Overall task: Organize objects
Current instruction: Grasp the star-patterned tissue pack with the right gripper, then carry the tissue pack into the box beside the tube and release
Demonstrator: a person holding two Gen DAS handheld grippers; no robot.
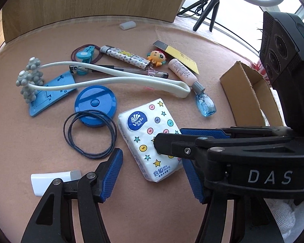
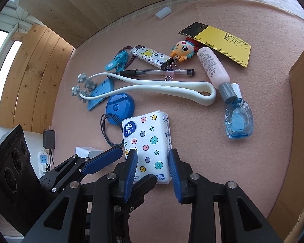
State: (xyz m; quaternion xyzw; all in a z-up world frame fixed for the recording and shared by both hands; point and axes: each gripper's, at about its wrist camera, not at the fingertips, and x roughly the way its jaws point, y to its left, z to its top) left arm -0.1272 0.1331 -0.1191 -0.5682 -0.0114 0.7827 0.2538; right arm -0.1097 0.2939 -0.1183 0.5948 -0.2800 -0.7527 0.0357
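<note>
Worktop [image 1: 50, 145] felt lies bare near us in the left wrist view; our left hand-held gripper [image 1: 154, 174] gapes wide around the tissue pack [image 1: 150, 139]. Right wrist view: our right hand-held gripper [image 2: 153, 169] straddles the pack's near end, fingers open; cardboard box [image 2: 302, 121] bounds the right edge.

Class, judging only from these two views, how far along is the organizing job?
Nothing looks sorted: what shows of the cardboard box appears bare. In hand: the right hand-held gripper, open, straddles the tissue pack; the left hand-held gripper is open beside it. Left on the mat: pen, massager, pink bottle, blue bottle, lighter, ruler.
</note>
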